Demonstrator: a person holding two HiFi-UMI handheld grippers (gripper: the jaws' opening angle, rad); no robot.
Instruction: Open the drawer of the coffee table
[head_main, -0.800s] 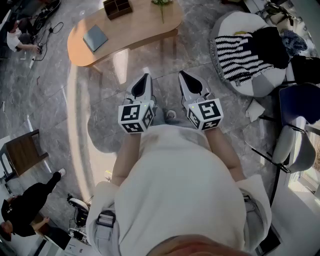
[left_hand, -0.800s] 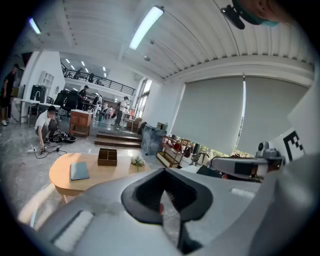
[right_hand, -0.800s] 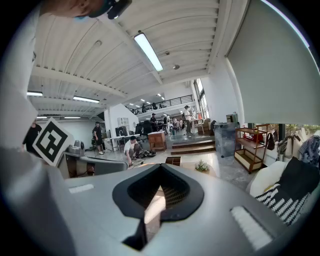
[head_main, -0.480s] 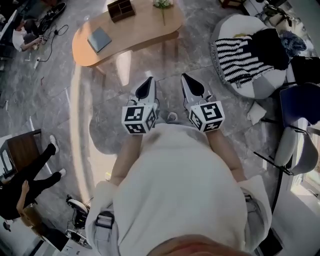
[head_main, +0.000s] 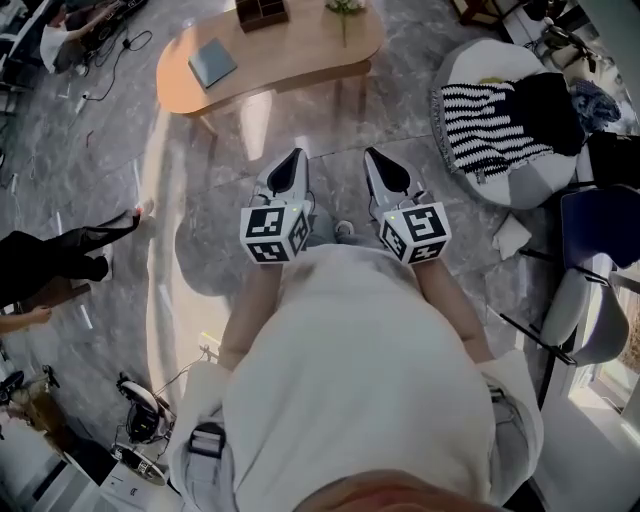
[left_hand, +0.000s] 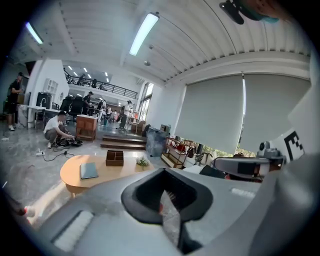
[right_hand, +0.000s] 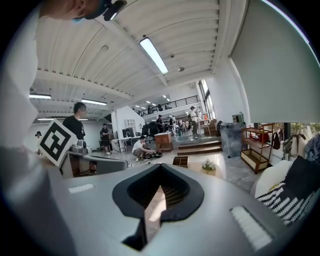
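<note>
The wooden oval coffee table (head_main: 290, 62) stands on the grey marble floor ahead of me, a good stretch beyond both grippers. It carries a blue-grey book (head_main: 213, 63), a brown compartment box (head_main: 262, 10) and a small plant (head_main: 345, 8). I cannot make out its drawer. My left gripper (head_main: 289, 163) and right gripper (head_main: 384, 163) are held side by side in front of my body, both pointing at the table, both shut and empty. In the left gripper view the table (left_hand: 75, 176) lies beyond the shut jaws. The right gripper view shows only the box (right_hand: 180, 161) and the plant (right_hand: 208, 165).
A white pouf with a striped blanket (head_main: 500, 110) sits right of the table. Chairs (head_main: 598, 225) stand at the right edge. A person in black (head_main: 50, 262) walks at the left, and another crouches by cables (head_main: 62, 35) at top left. Cables and gear (head_main: 140, 420) lie at the lower left.
Both grippers stay together in front of me, shut. The table has shifted slightly right in the head view. The person in black at the left has walked up along that view's left edge.
</note>
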